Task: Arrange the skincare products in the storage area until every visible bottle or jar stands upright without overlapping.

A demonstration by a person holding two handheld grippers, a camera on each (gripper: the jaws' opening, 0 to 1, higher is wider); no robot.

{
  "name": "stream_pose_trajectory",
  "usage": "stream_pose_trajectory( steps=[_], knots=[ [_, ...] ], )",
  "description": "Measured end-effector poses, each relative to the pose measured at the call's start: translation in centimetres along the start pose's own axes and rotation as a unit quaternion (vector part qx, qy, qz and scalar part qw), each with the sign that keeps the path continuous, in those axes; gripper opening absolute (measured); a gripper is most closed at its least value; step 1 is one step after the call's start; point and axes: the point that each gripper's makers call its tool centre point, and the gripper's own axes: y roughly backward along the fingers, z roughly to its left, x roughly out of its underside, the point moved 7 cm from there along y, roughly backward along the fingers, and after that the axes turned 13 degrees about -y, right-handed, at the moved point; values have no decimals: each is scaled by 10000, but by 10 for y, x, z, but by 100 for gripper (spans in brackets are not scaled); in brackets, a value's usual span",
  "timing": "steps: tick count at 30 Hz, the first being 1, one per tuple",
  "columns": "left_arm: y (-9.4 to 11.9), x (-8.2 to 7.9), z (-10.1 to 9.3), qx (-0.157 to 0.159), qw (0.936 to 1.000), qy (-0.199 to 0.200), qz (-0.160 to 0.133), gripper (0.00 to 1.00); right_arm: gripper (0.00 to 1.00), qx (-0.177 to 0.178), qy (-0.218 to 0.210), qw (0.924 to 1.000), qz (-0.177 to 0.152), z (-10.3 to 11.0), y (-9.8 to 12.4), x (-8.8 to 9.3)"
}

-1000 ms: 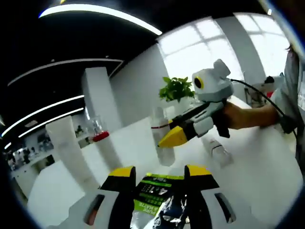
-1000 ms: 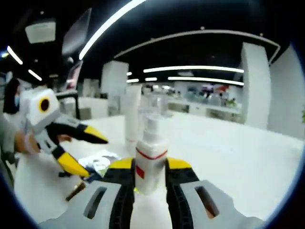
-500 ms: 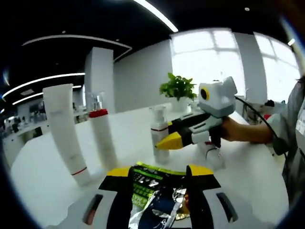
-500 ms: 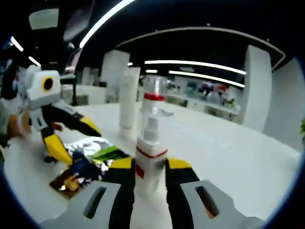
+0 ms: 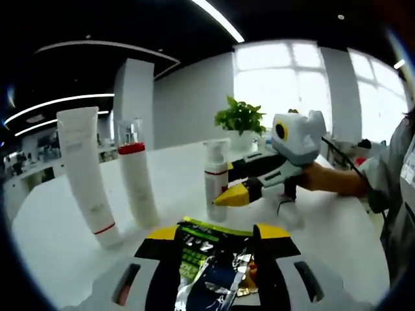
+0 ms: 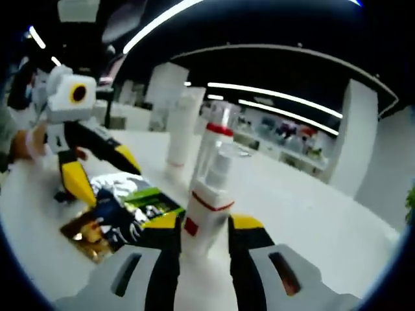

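Skincare products on white table [image 5: 58, 240], all in view, counted largest first:

- One white tube [image 5: 83, 172], upright on its cap.
- One red-capped bottle [image 5: 137, 184], upright just beside the tube, apart from it.
- One pump bottle [image 5: 216, 178], roughly upright, slightly tilted in the right gripper view.
- One foil sachet [image 5: 211, 275], flat on the table.

Right gripper [image 6: 204, 223] clamped on the pump bottle's lower body. Left gripper [image 5: 217, 233] spread wide with the sachet between the jaws; pinched or merely straddled, not determinable.

Step in hand, judged: setting the pump bottle on its base near the other two. Next move calls for a level base, then release, without overlapping the sachet nearby.
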Motion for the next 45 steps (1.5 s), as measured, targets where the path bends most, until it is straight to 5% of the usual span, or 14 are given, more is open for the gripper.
stream_pose_trajectory(
  steps=[9,14,20,26,31,45],
  knots=[
    [4,-9,1,-84,9999,-80,-27,53,32,32,-317,9995,-87,1,4,-4],
    [6,-8,3,-96,9999,-64,7,54,35,-15,-686,9975,157,5,3,2],
    [7,-15,-4,24,9999,-148,-17,55,22,81,-703,9972,252,3,-1,4],
    [7,-16,-11,81,9994,-327,63,54,22,147,-749,9966,298,0,-3,5],
    [9,-17,-10,32,9996,-292,14,54,22,193,-523,9980,290,-6,-9,4],
    [19,-17,-6,-63,10000,2,-48,55,22,2,-733,9970,231,-18,-28,-1]
  ],
)
